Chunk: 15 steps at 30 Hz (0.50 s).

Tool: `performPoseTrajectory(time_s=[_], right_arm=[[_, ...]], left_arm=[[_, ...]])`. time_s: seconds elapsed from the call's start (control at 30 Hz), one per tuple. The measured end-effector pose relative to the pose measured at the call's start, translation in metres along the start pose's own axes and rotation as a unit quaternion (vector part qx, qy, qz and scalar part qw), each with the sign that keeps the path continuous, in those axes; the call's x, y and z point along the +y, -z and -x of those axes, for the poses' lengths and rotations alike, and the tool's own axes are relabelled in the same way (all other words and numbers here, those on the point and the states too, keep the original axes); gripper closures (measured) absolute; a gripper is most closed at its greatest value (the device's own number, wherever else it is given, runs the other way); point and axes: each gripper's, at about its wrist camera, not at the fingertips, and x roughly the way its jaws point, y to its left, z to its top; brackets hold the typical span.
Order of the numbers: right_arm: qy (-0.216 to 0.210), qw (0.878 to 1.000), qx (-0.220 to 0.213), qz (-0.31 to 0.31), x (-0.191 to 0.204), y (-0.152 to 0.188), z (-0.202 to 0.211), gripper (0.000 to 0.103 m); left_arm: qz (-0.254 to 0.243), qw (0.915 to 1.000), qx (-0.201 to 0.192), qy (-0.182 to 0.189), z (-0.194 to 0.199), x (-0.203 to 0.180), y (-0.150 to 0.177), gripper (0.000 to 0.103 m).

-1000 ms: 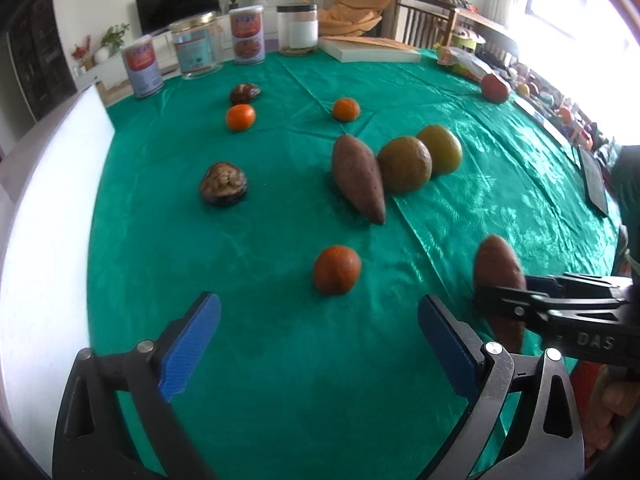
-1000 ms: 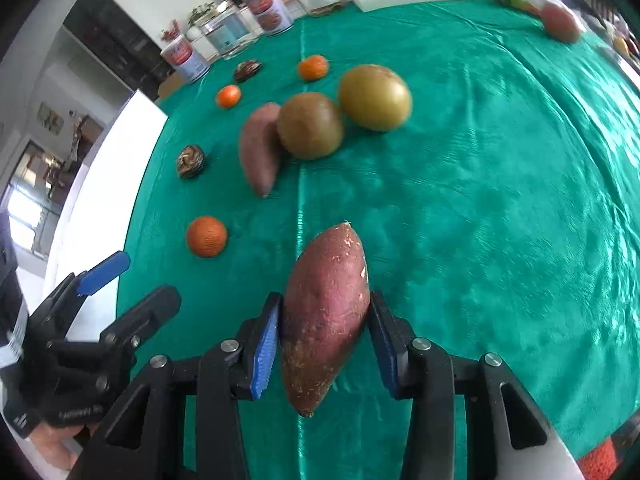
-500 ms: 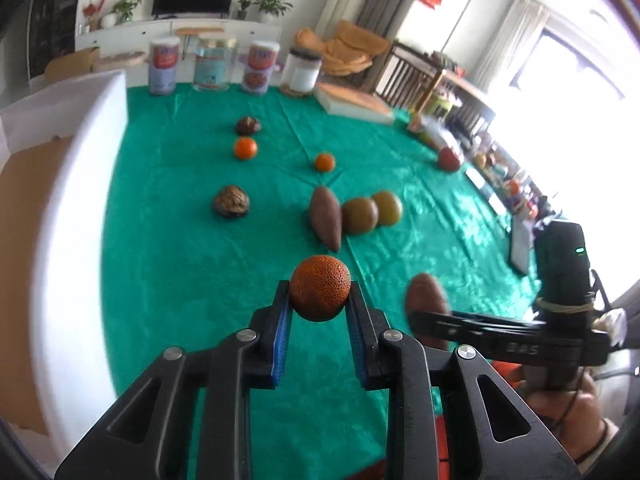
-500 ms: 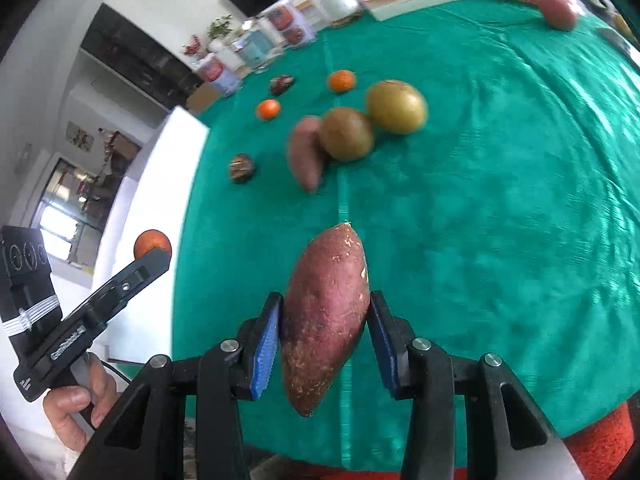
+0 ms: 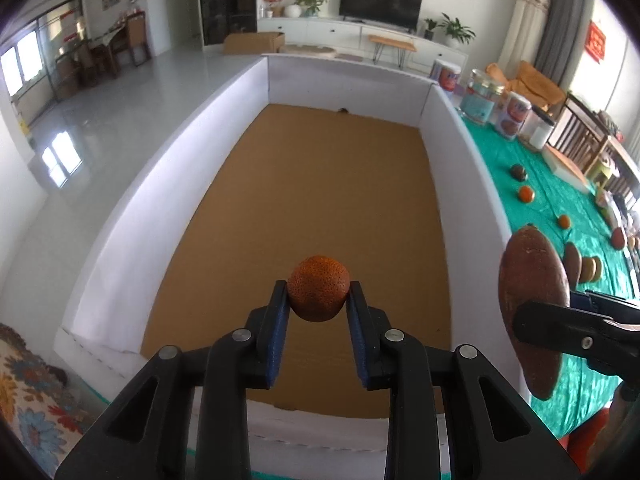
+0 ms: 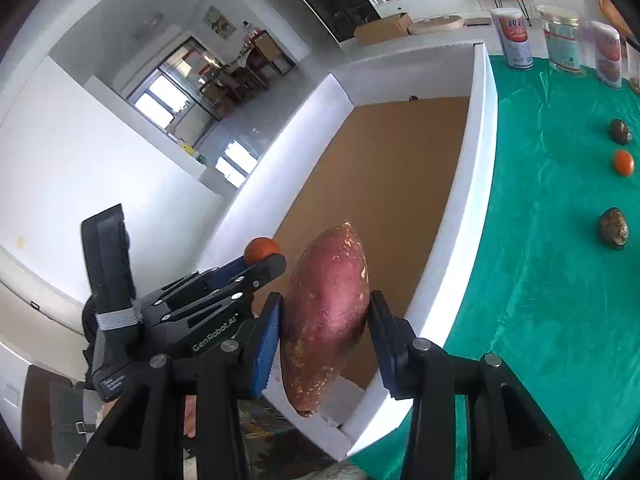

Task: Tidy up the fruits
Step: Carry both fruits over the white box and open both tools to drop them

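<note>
Left gripper [image 5: 318, 308] clamps an orange [image 5: 319, 294] and right gripper [image 6: 325, 320] a sweet potato [image 6: 325, 312], both poised over the box [image 5: 248, 92] at frame centre for dropping in.

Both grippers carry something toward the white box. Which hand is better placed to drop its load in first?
Left, probably. The left gripper holds the orange over the box floor. The right gripper holds the sweet potato nearer the box's near corner.

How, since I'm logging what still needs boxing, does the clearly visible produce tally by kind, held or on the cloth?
Oranges: 3
Sweet potatoes: 2
Dark brown lumpy items: 2
Greenish-brown round fruits: 2
Red fruit: 1
Total: 10
</note>
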Motion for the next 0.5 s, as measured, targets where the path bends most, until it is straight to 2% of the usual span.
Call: performPoseTrajectory(time_s=[0.03,0.1,0.17,0.23,0.33,0.4,0.5], right_arm=[[0.012,1.0,0.006,0.0,-0.001,-0.001,-0.008,0.059],[0.027,1.0,-0.001,0.001,-0.004,-0.006,-0.013,0.055],[0.025,0.999,-0.021,-0.005,-0.011,-0.01,-0.001,0.051],[0.026,0.998,-0.053,-0.008,-0.015,-0.005,0.027,0.045],[0.06,0.992,-0.112,-0.01,-0.037,0.005,0.072,0.031],[0.1,0.984,-0.15,-0.018,-0.061,0.024,0.104,0.018],[0.172,0.967,-0.18,-0.045,-0.108,0.07,0.146,0.01]], left_arm=[[-0.003,1.0,0.001,0.0,-0.002,0.0,0.002,0.067],[-0.015,0.9999,-0.004,-0.001,-0.004,-0.004,0.005,0.045],[-0.028,0.9994,-0.021,-0.007,0.001,-0.011,0.006,0.033],[-0.038,0.9986,-0.035,-0.006,0.006,-0.021,0.004,0.029],[-0.052,0.997,-0.055,0.015,0.02,-0.045,0.003,0.024],[-0.069,0.9944,-0.067,0.044,0.034,-0.068,0.009,0.017],[-0.114,0.984,-0.075,0.115,0.054,-0.119,0.026,0.009]])
